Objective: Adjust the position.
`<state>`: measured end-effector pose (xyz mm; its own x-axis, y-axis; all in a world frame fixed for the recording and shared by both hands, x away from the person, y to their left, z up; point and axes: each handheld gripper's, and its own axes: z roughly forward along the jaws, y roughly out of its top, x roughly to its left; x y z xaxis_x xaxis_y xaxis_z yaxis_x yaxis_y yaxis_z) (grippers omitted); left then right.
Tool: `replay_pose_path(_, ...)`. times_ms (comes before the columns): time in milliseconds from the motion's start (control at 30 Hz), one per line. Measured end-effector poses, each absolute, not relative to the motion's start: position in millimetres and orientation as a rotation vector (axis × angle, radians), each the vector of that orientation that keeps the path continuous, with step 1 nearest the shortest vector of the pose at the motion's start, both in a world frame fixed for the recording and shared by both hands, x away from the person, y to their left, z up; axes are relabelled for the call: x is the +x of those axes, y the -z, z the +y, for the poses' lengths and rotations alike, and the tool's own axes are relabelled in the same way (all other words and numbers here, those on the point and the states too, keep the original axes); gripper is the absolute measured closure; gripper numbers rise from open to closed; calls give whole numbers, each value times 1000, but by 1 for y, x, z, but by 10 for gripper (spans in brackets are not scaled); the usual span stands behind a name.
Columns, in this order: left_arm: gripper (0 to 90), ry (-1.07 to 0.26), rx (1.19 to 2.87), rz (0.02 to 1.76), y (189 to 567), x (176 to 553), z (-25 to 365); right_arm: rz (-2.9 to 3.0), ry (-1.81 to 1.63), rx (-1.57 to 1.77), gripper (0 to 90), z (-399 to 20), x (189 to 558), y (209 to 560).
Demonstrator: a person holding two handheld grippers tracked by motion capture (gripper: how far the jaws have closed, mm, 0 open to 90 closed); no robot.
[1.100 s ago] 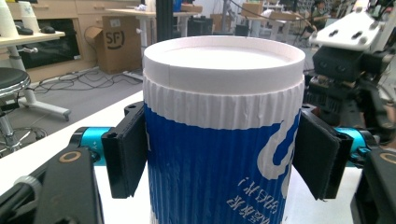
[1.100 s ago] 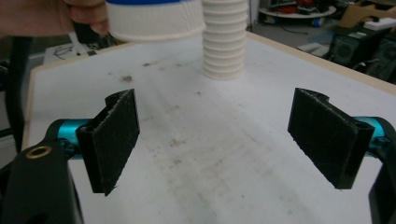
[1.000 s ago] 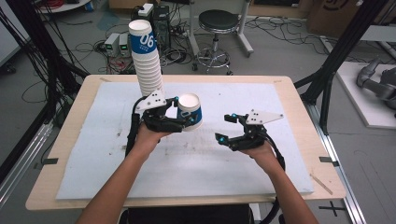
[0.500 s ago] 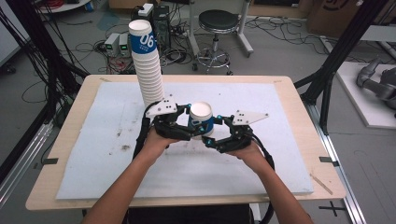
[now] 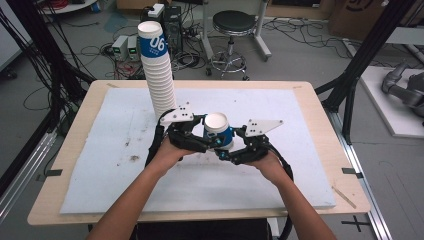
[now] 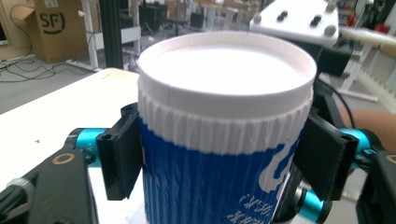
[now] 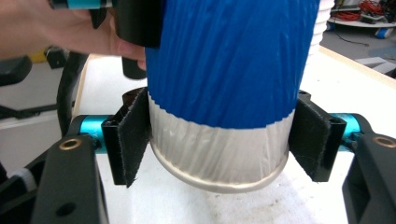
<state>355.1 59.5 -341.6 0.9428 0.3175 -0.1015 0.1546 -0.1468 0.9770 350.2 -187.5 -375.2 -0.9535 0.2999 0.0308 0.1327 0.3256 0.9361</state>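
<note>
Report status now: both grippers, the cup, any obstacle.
Left gripper shut on cup near rim. Right gripper, jaws just closed, shut on cup base. Cup stack close behind.

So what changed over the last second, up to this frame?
The right hand-held gripper swung in from the right side of the mat to the cup, and its jaws have just been closing, now pressing the cup's lower part. The cup, carried by the left hand-held gripper, shifted slightly rightward toward the middle. The left hand-held gripper stays clamped near the rim; the tall cup stack and table are unchanged.
</note>
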Motion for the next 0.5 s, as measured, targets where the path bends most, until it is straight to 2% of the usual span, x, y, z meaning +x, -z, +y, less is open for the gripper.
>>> replay_pose_path(67,204,-157,1747,350,338,355,60,2439,-1695,386,288,-189,350,373)
replay_pose_path(267,200,-155,1801,304,324,357,62,2458,-1594,332,288,-198,350,367)
replay_pose_path(500,219,-132,1856,273,326,359,57,2550,-1493,286,288,-200,349,369)
